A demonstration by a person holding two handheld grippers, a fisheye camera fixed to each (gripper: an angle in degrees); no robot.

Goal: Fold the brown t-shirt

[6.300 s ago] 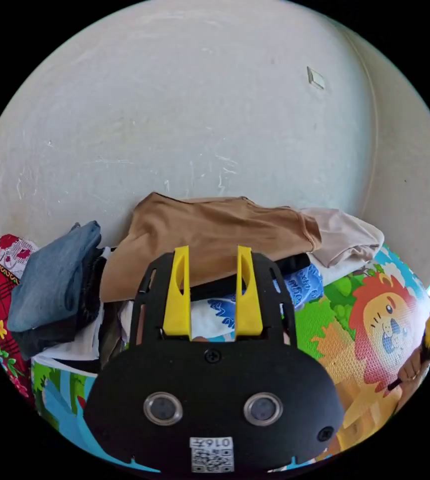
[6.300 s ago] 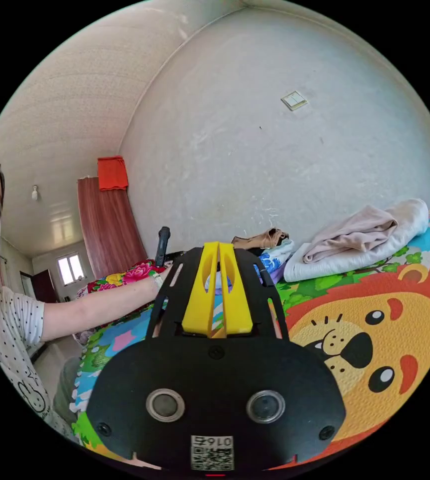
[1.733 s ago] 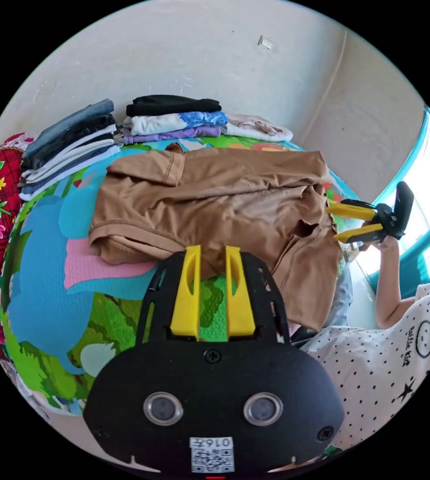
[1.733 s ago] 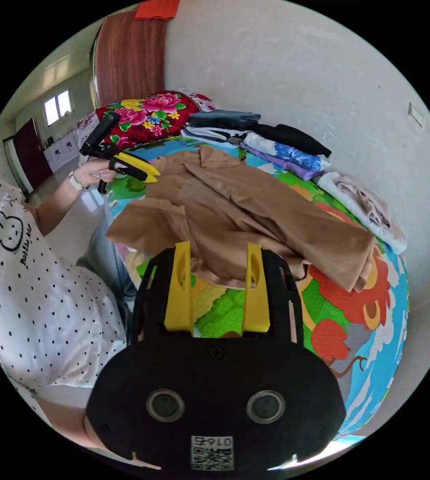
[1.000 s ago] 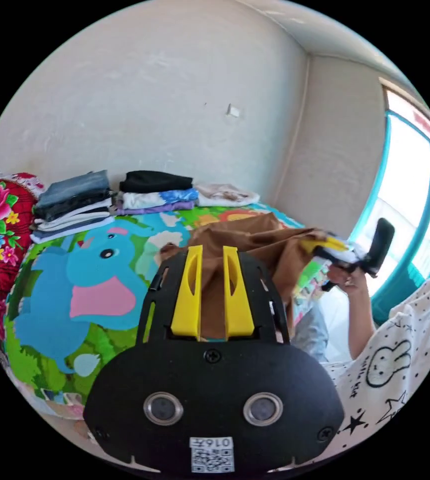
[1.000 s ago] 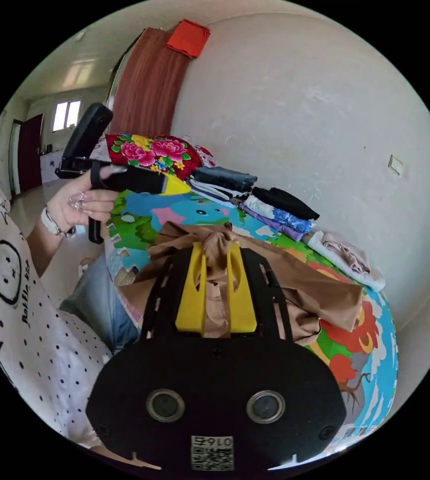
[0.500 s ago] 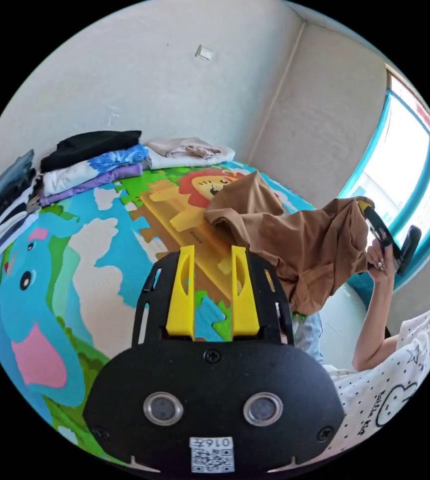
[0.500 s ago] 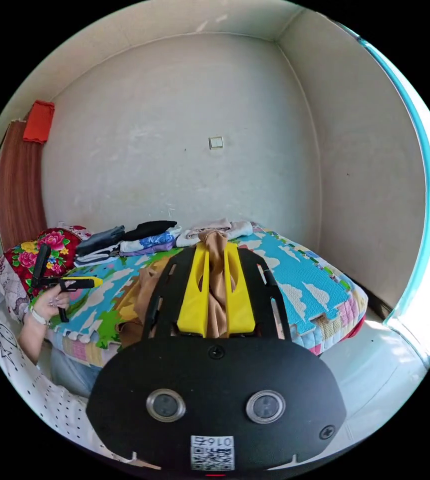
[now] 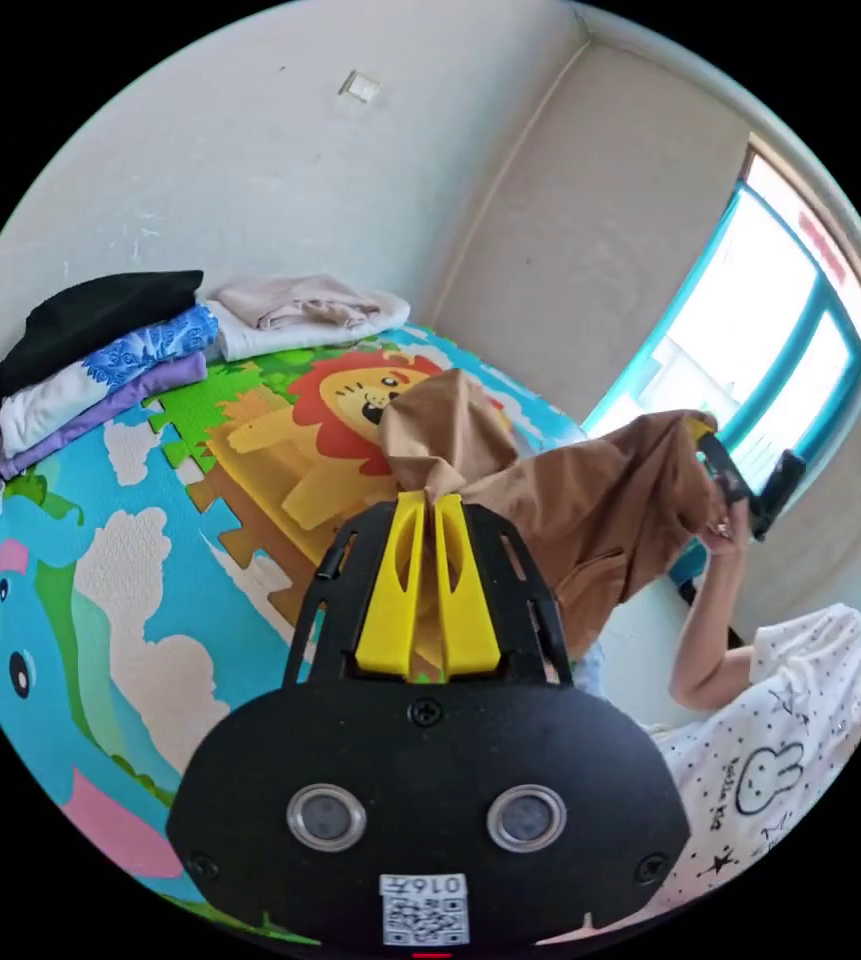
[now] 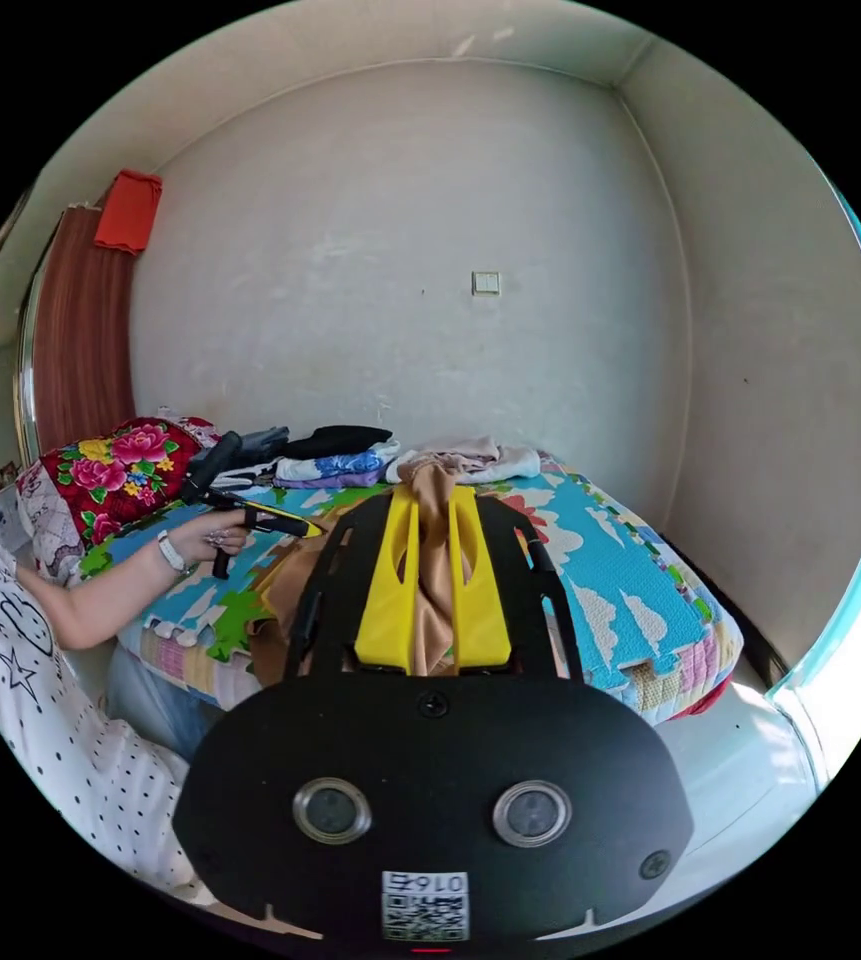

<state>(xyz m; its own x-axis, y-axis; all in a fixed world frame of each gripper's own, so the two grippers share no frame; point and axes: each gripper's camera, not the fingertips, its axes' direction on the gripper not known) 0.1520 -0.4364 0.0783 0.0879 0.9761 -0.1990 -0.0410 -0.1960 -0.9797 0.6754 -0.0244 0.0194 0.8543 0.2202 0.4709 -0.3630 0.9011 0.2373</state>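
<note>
In the left gripper view, the left gripper [image 9: 427, 500] with its yellow jaws is clenching a bunched fold of the brown t-shirt [image 9: 590, 500], both jaws pressing on cloth that is sprouting up past their tips. The shirt is hanging in the air from there across to the right gripper [image 9: 725, 470], which a hand [image 9: 725, 520] is gripping in front of the teal-framed window [image 9: 750, 330]; its jaws are buried in the brown cloth. Under the shirt the bright foam play mat with a lion and clouds [image 9: 150, 520] is lying bare, giving wide room, and its near edge is dropping away beside the person's white dotted top [image 9: 770, 740]. Along the wall a stack of folded clothes, black over blue-white over purple [image 9: 100, 340], and a folded beige-and-white bundle [image 9: 300, 305] are sitting well apart from the shirt.

In the right gripper view, the right gripper [image 10: 433, 495] is holding a narrow rope of the brown t-shirt [image 10: 435, 570] tight between its yellow jaws, the cloth running down between them. To the left the left gripper [image 10: 295, 523] is showing in a hand [image 10: 205, 540] over the mat, its jaw tips reaching brown cloth; how they stand cannot be told here. This view is taking in the mat's far corner and side edge [image 10: 670, 640], the white floor [image 10: 750, 740] beside it, a red flowered cushion [image 10: 115, 470] and a brown curtain [image 10: 75, 330].
</note>
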